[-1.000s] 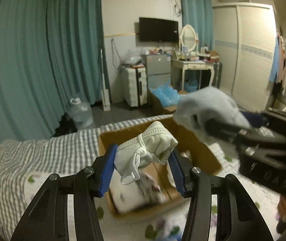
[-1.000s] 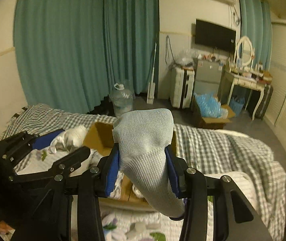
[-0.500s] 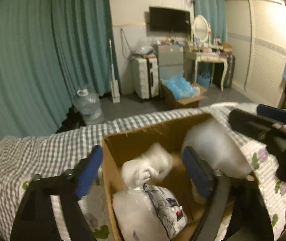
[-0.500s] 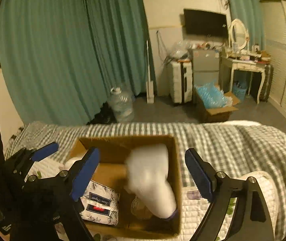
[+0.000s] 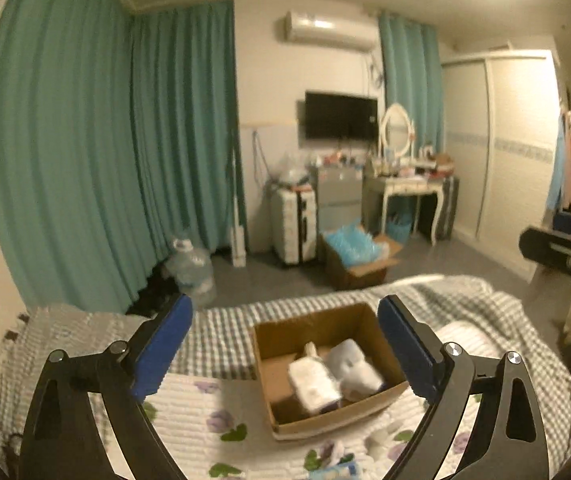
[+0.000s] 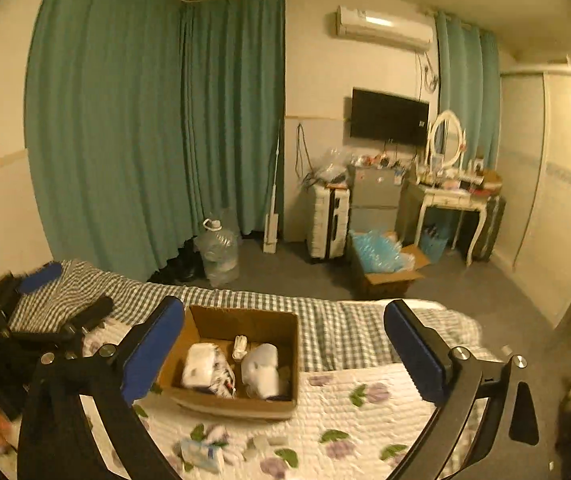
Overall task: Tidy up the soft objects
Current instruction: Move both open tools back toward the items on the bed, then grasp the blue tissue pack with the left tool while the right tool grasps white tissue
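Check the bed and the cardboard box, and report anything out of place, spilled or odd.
A few small soft items lie loose on the floral quilt in front of the cardboard box, outside it. Inside the box, the white bundles lie jumbled, not stacked. Nothing looks spilled or damaged. Both grippers, left and right, are open and empty.

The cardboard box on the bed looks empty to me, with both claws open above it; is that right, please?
Not quite: the box is not empty. The right wrist view shows several pale soft items lying inside it, and the left wrist view agrees. The rest holds: the box sits on the bed, and the left claw and right claw, which have just been opening, stand open with nothing between their fingers.
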The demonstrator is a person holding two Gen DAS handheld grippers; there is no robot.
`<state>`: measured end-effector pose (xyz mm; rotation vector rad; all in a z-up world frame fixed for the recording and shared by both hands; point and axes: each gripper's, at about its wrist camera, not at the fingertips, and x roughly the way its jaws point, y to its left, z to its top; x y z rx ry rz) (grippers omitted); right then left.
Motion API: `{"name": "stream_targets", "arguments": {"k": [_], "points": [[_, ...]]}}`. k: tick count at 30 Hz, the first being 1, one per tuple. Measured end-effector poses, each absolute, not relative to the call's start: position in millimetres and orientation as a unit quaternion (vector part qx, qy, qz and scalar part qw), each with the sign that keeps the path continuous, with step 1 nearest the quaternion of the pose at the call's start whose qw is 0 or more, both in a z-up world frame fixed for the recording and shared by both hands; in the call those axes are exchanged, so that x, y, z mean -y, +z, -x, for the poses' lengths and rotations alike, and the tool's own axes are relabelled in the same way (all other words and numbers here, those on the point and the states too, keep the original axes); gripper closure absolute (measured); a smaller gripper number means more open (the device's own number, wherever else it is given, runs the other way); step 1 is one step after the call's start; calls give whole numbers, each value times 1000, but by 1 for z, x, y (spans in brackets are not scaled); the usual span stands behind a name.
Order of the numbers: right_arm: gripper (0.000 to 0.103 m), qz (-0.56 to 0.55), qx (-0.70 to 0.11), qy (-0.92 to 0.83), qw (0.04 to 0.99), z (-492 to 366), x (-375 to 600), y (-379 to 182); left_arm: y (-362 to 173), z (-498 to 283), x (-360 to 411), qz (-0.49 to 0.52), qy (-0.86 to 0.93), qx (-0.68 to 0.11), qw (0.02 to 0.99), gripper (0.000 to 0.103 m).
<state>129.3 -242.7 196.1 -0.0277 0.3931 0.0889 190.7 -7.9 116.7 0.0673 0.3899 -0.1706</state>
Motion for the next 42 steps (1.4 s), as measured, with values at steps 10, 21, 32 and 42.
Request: {"name": "stream_targets", "arguments": {"k": [10,21,32,42], "points": [[2,59,-227,38,971,-53,226,163,135,-99,-6,-38,-86,-154,984,8],[2,31,-307,39,950,-87,229,36,33,-93,0,-15,-82,-244,966,8],[26,17,-452,26,892,-144,250,-126,-101,-130,33,-19,-66,-355,932,8],[73,11,-483,38,875,-156,251,-145,-138,-149,48,-7,-81,-389,918,8]]}}
